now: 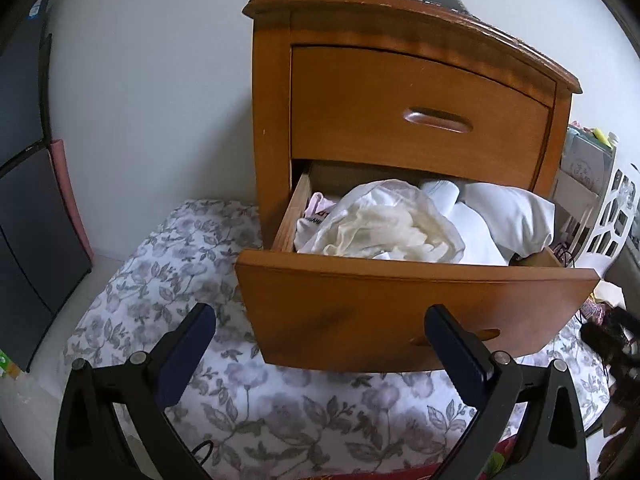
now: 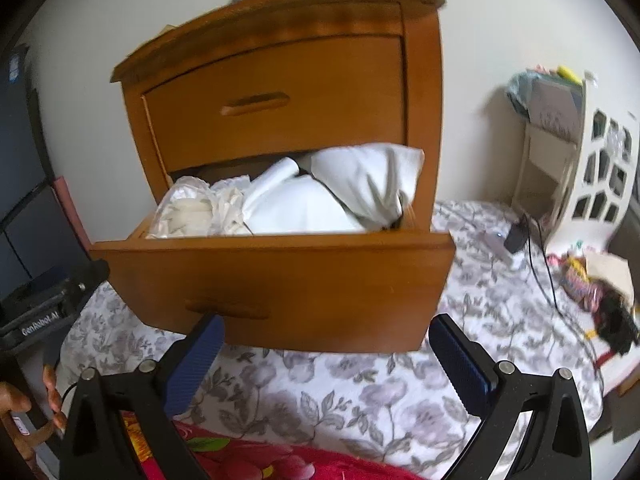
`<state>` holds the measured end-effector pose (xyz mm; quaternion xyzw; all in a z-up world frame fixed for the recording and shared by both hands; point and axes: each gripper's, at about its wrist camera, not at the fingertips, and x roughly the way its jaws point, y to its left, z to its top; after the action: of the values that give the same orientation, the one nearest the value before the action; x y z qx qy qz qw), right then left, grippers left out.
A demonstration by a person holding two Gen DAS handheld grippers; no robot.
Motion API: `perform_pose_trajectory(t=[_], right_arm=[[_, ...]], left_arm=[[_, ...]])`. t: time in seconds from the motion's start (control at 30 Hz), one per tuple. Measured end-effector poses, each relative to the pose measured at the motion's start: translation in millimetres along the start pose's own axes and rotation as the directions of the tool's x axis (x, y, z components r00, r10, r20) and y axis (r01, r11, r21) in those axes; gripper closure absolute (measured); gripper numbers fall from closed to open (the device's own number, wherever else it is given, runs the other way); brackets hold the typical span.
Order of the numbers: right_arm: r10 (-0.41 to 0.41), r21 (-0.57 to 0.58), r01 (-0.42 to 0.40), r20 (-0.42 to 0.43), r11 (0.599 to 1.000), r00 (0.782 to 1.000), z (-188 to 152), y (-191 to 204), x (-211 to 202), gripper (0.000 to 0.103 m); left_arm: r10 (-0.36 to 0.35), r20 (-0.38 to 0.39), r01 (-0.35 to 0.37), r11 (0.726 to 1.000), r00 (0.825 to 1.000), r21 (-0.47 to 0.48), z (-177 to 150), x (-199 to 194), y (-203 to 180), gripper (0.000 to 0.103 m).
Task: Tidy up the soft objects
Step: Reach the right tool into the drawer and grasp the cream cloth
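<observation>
White cloths (image 1: pixel 400 220) heap above the pulled-out lower drawer (image 1: pixel 400 304); left gripper (image 1: pixel 320 344) and right gripper (image 2: pixel 324 352) gape empty.

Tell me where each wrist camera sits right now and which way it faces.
Left wrist: behind the open left gripper, facing the nightstand's open bottom drawer of white cloths; only its own fingers show.
Right wrist: behind the open right gripper, facing that drawer from further right; the left gripper and a hand show at left.
Shared: drawer, cloths, floral sheet.
</observation>
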<state>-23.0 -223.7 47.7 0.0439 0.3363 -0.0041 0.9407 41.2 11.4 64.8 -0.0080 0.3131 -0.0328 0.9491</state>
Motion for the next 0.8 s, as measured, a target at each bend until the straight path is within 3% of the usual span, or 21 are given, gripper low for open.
perform_pose_trajectory(t=[0.13, 0.27, 0.33, 0.67, 0.8], right_arm=[[-0.013, -0.054, 0.018, 0.088, 0.998, 0.996, 17, 4, -13, 0.000], [0.098, -0.014, -0.097, 0.124, 0.995, 0.987, 46, -6, -22, 0.000], [0.112, 0.009, -0.114, 0.110, 0.993, 0.988, 63, -11, -22, 0.000], [0.040, -0.020, -0.040, 0.007, 0.999, 0.999, 142, -30, 17, 0.000], [-0.018, -0.003, 0.017, -0.076, 1.000, 0.997, 159, -44, 52, 0.007]], left_arm=[[0.007, 0.016, -0.007, 1.000, 1.000, -0.002, -2, -1, -1, 0.000], [0.013, 0.023, -0.013, 1.000, 1.000, -0.004, -4, -1, -1, 0.000], [0.014, 0.022, -0.014, 1.000, 1.000, -0.012, -4, 0, 1, 0.000], [0.024, 0.009, -0.024, 1.000, 1.000, 0.010, -6, 6, -7, 0.000], [0.022, 0.016, -0.022, 0.999, 1.000, 0.030, -7, 5, -11, 0.000]])
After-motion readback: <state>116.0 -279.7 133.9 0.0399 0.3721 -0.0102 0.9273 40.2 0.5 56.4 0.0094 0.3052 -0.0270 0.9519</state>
